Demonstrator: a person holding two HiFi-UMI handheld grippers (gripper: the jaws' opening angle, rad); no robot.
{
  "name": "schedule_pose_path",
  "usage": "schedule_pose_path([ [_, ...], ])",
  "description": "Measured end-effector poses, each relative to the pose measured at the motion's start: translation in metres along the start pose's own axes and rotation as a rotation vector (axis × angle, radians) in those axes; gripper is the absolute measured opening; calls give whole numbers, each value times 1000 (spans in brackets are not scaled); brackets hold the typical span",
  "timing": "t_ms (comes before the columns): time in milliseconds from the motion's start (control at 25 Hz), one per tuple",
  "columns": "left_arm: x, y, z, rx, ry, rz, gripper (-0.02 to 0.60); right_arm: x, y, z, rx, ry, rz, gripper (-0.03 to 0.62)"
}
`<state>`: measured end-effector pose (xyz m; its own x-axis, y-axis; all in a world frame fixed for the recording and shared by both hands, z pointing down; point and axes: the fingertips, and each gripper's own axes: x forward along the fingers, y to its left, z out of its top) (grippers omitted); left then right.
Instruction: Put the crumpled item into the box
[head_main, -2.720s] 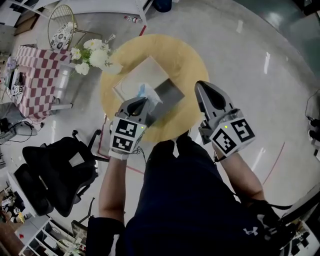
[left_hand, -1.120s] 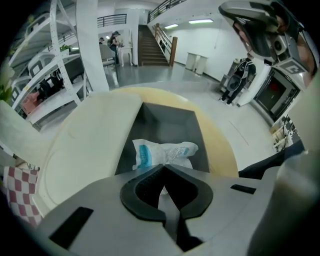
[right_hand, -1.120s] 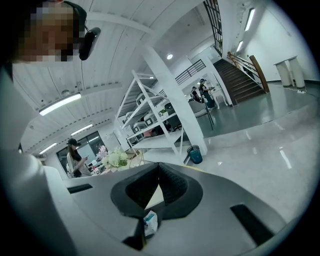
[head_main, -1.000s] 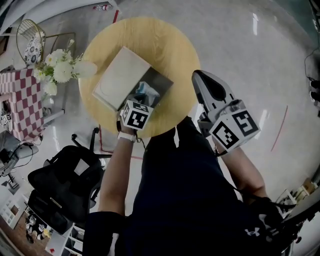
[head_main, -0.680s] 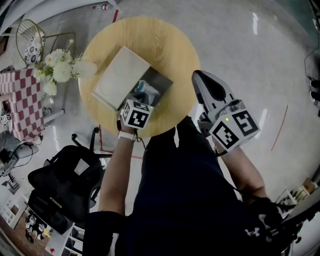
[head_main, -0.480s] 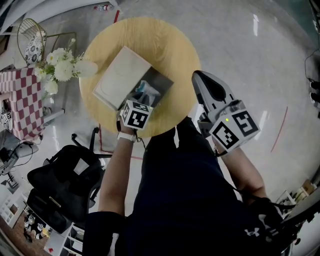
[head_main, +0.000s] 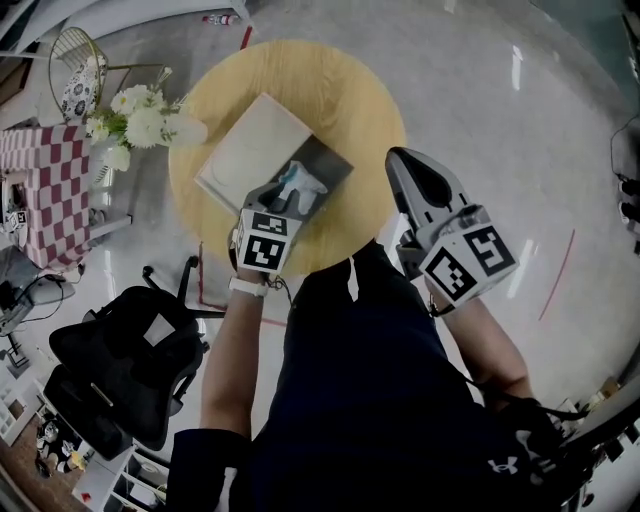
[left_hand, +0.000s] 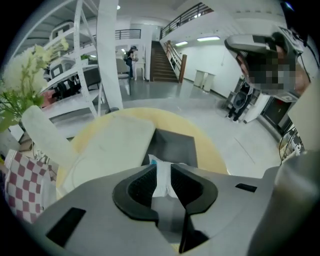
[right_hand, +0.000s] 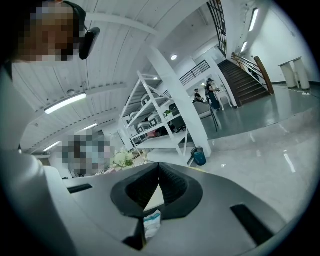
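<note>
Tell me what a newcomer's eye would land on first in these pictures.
The round yellow table stands out against the grey floor, with an open dark box and a pale lid on it. Over the box, the left gripper is clamped on a crumpled white and blue item. The right gripper hangs shut and empty by the table's right edge.

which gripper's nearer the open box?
Left. The left gripper is over the box, shut on the crumpled item; the right gripper is off to its right, at the table edge.
</note>
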<state>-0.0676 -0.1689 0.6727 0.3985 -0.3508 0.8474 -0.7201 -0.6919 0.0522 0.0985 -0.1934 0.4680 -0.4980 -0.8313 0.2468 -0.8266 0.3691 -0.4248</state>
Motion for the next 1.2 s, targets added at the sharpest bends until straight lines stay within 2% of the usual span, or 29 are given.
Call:
schedule_pose_path([
  [600, -153, 27, 87, -151, -443, 138, 84, -7, 55, 33, -90, -55, 91, 2],
  [800, -206, 29, 111, -158, -576, 195, 64, -8, 72, 54, -124, -83, 117, 2],
  [1000, -249, 30, 125, -155, -693, 199, 61, -3, 94, 74, -145, -113, 151, 2],
  [1200, -278, 37, 134, -155, -766, 237, 60, 1, 120, 96, -175, -157, 200, 2],
])
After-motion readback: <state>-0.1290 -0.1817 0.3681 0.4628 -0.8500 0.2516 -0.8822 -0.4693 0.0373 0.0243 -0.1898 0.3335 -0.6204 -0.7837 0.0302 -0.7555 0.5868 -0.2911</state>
